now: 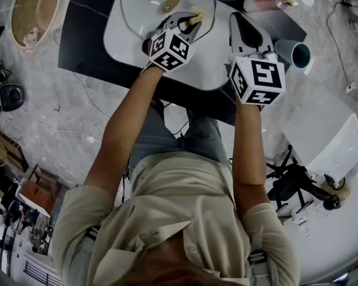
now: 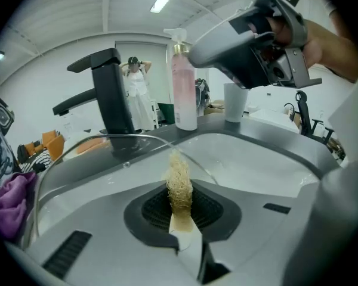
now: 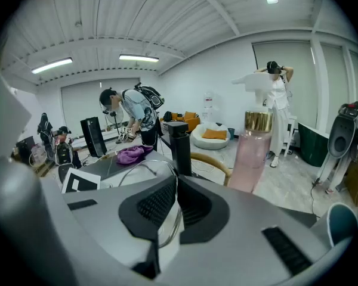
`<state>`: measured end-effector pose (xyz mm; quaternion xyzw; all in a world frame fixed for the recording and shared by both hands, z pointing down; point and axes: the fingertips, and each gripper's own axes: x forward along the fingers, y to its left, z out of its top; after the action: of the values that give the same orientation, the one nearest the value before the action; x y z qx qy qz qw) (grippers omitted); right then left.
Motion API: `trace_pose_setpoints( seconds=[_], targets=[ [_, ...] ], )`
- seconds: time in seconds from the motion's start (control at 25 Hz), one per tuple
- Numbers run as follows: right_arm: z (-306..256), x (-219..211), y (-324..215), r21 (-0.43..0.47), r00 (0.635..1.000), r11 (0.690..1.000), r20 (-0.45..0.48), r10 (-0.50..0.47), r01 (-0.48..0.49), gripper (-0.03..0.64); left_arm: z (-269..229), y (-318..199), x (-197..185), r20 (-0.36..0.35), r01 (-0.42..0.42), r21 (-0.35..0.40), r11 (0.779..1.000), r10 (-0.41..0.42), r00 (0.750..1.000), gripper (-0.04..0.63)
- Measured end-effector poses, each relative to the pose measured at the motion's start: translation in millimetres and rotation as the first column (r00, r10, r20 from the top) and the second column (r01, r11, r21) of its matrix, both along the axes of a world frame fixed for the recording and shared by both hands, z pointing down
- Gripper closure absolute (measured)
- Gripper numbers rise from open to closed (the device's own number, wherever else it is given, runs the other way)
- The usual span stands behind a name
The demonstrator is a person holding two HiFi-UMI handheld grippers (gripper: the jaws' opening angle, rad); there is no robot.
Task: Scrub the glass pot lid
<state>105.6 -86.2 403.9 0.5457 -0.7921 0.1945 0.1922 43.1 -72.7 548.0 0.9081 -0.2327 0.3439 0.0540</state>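
Loofah stands pinched in the left gripper, its tip at the lid. Right gripper is closed almost fully on the lid's thin metal rim, holding it up in the sink. My worry is that hard scrubbing could twist the rim out of that narrow pinch and drop the glass on the basin. The sink's near part is bare for moving. Faucet and bottle crowd the far edge.
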Motion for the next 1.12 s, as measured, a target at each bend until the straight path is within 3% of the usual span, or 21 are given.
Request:
trace_pose_setpoints(
  seconds=[0.2, 0.32, 0.44, 0.56, 1.12],
  targets=[
    [2.0, -3.7, -0.3, -0.004, 1.000, 1.000, -0.003, -0.005, 0.005, 0.589, 3.6, -52.2, -84.8, 0.085, 0.119, 0.061, 0.991, -0.124, 0.989, 0.541],
    [3.0, -4.7, 1.1, -0.007, 1.000, 1.000, -0.004, -0.005, 0.005, 0.589, -9.7, -90.4, -151.9, 0.117, 0.238, 0.122, 0.964, -0.252, 0.961, 0.541],
    [5.0, -6.0, 1.9, -0.012, 1.000, 1.000, -0.005, -0.007, 0.007, 0.589, -29.6, -110.1, -193.6, 0.138, 0.299, 0.182, 0.937, -0.326, 0.935, 0.541],
    [4.5, -8.4, 1.5, -0.014, 1.000, 1.000, -0.005, -0.010, 0.010, 0.589, -35.8, -111.6, -204.1, 0.149, 0.301, 0.200, 0.933, -0.332, 0.931, 0.541],
    [4.0, -3.8, 5.7, -0.012, 1.000, 1.000, -0.007, -0.002, 0.002, 0.589, -14.6, -91.7, -181.2, 0.155, 0.270, 0.145, 0.952, -0.292, 0.944, 0.541]
  ],
)
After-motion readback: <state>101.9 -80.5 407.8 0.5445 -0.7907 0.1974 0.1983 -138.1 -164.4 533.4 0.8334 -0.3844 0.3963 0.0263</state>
